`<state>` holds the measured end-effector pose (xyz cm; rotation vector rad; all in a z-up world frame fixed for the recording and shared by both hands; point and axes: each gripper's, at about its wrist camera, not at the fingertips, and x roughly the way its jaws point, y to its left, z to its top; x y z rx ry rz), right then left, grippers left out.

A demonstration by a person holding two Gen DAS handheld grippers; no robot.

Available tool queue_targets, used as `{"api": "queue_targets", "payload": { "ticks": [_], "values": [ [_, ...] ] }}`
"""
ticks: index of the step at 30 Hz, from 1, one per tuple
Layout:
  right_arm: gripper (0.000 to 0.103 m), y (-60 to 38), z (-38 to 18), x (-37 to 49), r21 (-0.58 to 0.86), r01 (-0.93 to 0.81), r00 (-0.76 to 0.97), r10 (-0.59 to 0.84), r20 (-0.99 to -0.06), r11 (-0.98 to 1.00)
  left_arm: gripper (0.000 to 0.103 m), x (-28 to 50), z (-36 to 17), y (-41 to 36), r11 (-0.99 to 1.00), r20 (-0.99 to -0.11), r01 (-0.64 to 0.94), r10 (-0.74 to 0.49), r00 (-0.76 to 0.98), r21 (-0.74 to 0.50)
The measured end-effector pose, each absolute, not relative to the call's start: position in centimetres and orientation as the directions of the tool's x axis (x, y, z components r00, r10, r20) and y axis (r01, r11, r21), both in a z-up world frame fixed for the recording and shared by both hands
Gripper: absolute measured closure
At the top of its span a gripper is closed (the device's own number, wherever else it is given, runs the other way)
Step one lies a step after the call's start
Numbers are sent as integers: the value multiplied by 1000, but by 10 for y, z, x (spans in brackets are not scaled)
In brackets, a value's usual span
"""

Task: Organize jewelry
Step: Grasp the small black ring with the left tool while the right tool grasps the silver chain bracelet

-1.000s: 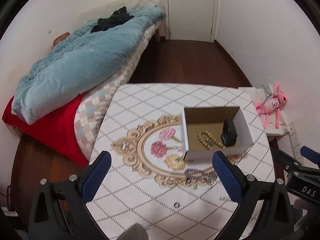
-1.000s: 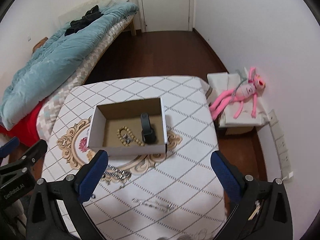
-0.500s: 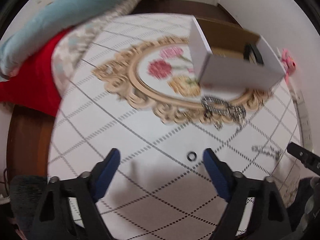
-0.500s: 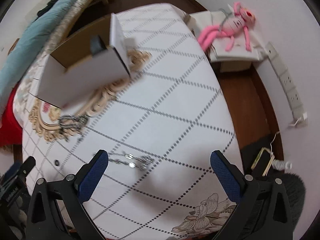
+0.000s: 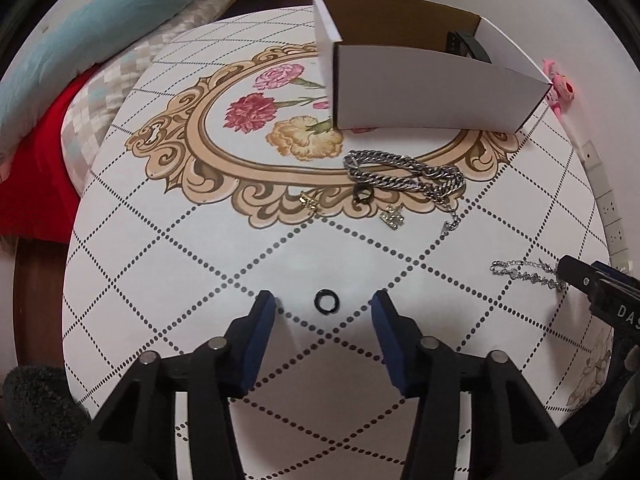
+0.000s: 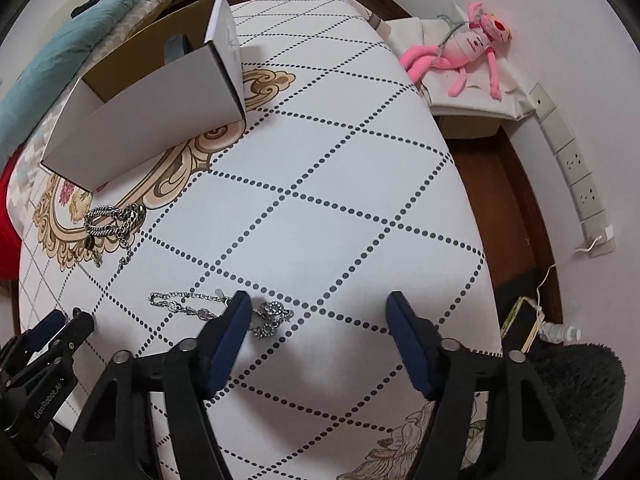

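A small black ring (image 5: pixel 327 302) lies on the patterned table (image 5: pixel 180 264), right between the fingers of my open left gripper (image 5: pixel 324 312). Further off lie a heavy silver chain (image 5: pixel 404 176), another black ring (image 5: pixel 363 194) and two small gold pieces (image 5: pixel 392 218). A white cardboard box (image 5: pixel 432 92) stands behind them with a black watch (image 5: pixel 470 46) inside. My right gripper (image 6: pixel 320 316) is open; its left finger (image 6: pixel 236 320) rests over a thin jewelled silver bracelet (image 6: pixel 188 306), which also shows in the left wrist view (image 5: pixel 524 274). The box (image 6: pixel 152 108) and chain (image 6: pixel 112 218) show at the left of the right wrist view.
A bed with a teal duvet (image 5: pixel 80 32) and red sheet borders the table's far left. A pink plush toy (image 6: pixel 464 48) lies on a low white stand by the right wall, with wall sockets (image 6: pixel 576 172) nearby. A dark rug (image 6: pixel 572 408) lies on the floor.
Both grippers have come down from high above the table to just over its surface. The left one now straddles the black ring; the right one is at the thin bracelet.
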<state>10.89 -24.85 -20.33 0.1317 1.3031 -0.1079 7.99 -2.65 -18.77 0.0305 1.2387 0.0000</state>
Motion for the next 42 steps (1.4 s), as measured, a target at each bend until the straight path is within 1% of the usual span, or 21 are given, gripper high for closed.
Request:
{"api": "queue_targets", "payload": {
  "ticks": [3,4,6,8,9,10,11,12,15,16,17,23,26,28,29,30,32,33,38,40,42],
  "values": [
    [49,-247,-202,108,14,140,267,-24,-963,990,62,80,-188,-29,1000,-944,21,13,330,21],
    [50,-247,-201,108,13,139,269,-25,-963,990,65,80,-188,-29,1000,-943,22,8,332,16],
    [58,-248,-201,108,0,138,270,-38,-962,990,68,79,-188,-31,1000,-942,27,5,334,14],
    [62,-249,-200,107,-5,136,274,-43,-961,991,78,80,-188,-32,999,-942,36,-2,336,11],
    [65,-251,-201,106,-5,136,277,-43,-960,991,81,80,-188,-34,999,-941,41,-4,339,11],
    [67,-252,-200,105,-6,135,279,-44,-959,991,88,79,-188,-36,999,-940,48,-4,342,13],
    [74,-250,-199,103,-8,134,281,-45,-959,991,93,78,-188,-37,999,-939,52,-5,344,14],
    [83,-250,-198,101,-9,132,283,-46,-958,991,93,78,-188,-37,998,-938,54,-3,346,17],
    [98,-247,-196,96,-4,125,289,-40,-957,992,93,76,-187,-40,998,-937,61,2,351,25],
    [101,-248,-195,94,9,126,291,-28,-956,992,93,75,-187,-39,998,-937,61,3,350,26],
    [103,-249,-195,92,31,126,294,-8,-956,992,93,74,-186,-40,998,-937,60,2,350,25],
    [103,-263,-178,82,201,154,362,134,-922,967,93,73,-173,-33,998,-931,55,-15,364,6],
    [103,-266,-166,80,235,144,389,163,-907,961,93,74,-167,-31,998,-929,58,-34,369,-14],
    [102,-265,-172,86,224,138,332,168,-928,965,93,76,-168,-33,998,-930,59,-38,365,-18],
    [97,-265,-176,87,215,139,303,165,-939,967,93,77,-169,-33,998,-931,58,-39,362,-19],
    [83,-264,-180,88,209,134,290,163,-943,969,93,78,-171,-34,998,-932,56,-39,360,-19],
    [61,-262,-185,88,196,119,288,155,-945,973,93,78,-176,-36,998,-936,53,-37,351,-19],
    [60,-260,-188,88,188,111,287,150,-946,976,93,78,-178,-36,998,-937,52,-37,348,-20],
    [61,-241,-196,84,55,43,308,39,-951,998,93,74,-185,-36,999,-942,48,-32,335,-17],
    [71,-231,-195,81,22,6,322,19,-947,1000,93,74,-186,-36,999,-943,44,-31,332,-17],
    [96,-222,-193,78,-14,-26,334,-5,-942,1000,93,73,-185,-35,999,-942,42,-32,334,-19]
  ]
}}
